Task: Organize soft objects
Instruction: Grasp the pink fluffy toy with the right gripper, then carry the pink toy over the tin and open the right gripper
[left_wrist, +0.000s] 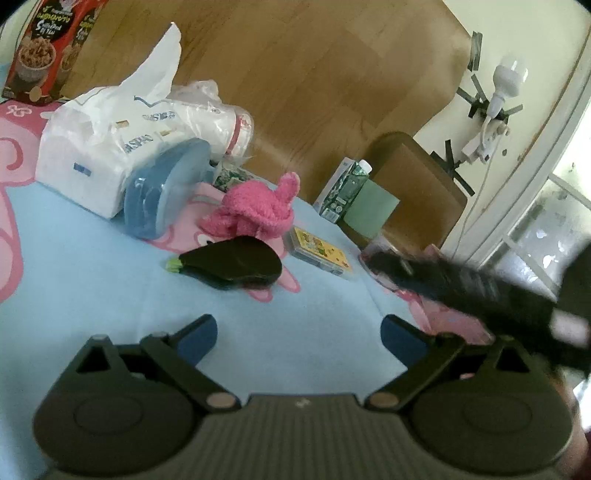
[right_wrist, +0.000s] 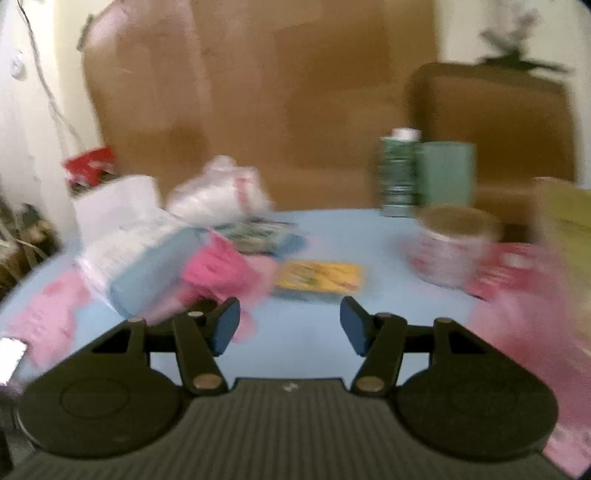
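A pink knitted soft toy (left_wrist: 258, 210) lies mid-table on the light-blue cloth (left_wrist: 92, 288). Just in front of it is a dark plush eggplant (left_wrist: 232, 264). My left gripper (left_wrist: 299, 336) hangs open over bare cloth, short of the eggplant, with nothing between its blue pads. The right gripper shows as a dark blur (left_wrist: 461, 288) at the right of this view. In the blurred right wrist view, my right gripper (right_wrist: 290, 325) is open and empty. The pink toy (right_wrist: 218, 266) sits just beyond its left finger.
A white tissue pack (left_wrist: 92, 162), a blue lidded container (left_wrist: 162, 192) and bagged cups (left_wrist: 221, 122) crowd the back left. A yellow card box (left_wrist: 321, 251), a green carton (left_wrist: 343, 188) and a paper tub (right_wrist: 450, 243) stand further right. A wooden board rises behind.
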